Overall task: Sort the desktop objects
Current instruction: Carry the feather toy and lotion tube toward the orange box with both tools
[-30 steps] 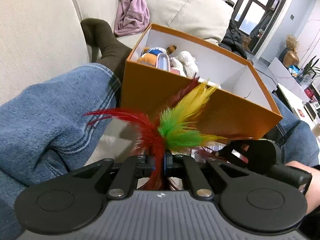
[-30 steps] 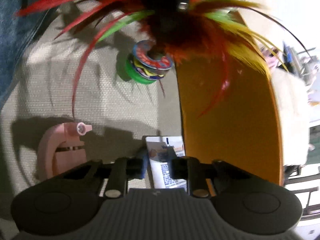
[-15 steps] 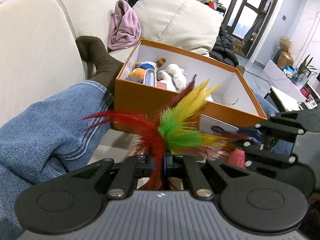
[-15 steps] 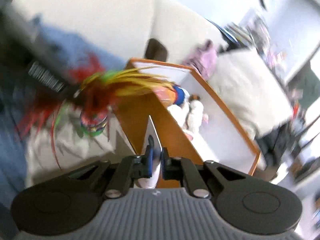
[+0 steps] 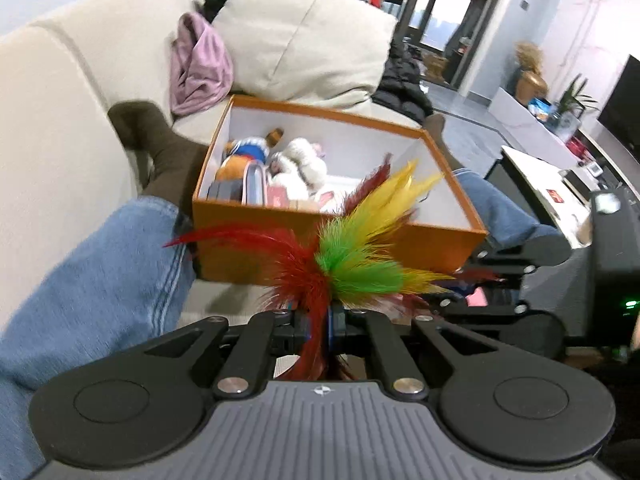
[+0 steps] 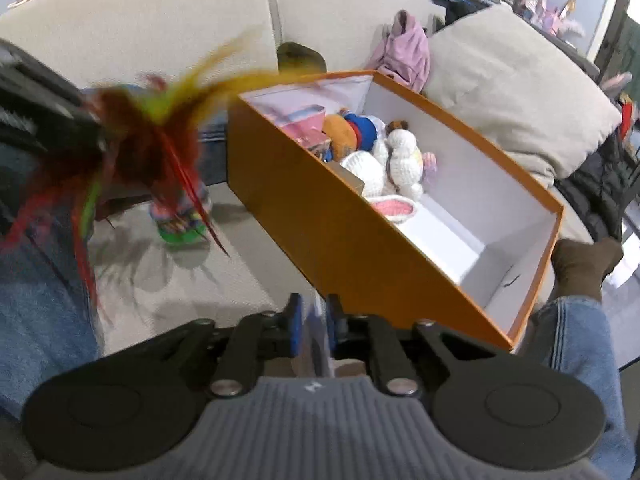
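My left gripper (image 5: 319, 322) is shut on a feather shuttlecock (image 5: 352, 256) with red, green and yellow feathers, held in front of the near wall of an orange box (image 5: 320, 248). The box holds plush toys (image 5: 298, 166) and small items at its left end. In the right wrist view the shuttlecock (image 6: 160, 140) hangs at the left, its round base (image 6: 180, 220) low over the sofa seat. My right gripper (image 6: 312, 322) is shut on a thin white card (image 6: 316, 344), seen edge-on, just before the box's near wall (image 6: 340, 232).
The box sits on a beige sofa (image 5: 60, 128) between a person's jeans-clad legs (image 5: 92, 272). A pink cloth (image 5: 200, 68) and a cushion (image 5: 304, 36) lie behind it. A small pink object (image 5: 476, 296) lies on the seat at the right.
Both grippers have risen, so the box's inside shows more. My right gripper lifted the card off the seat and swung up to face the box.
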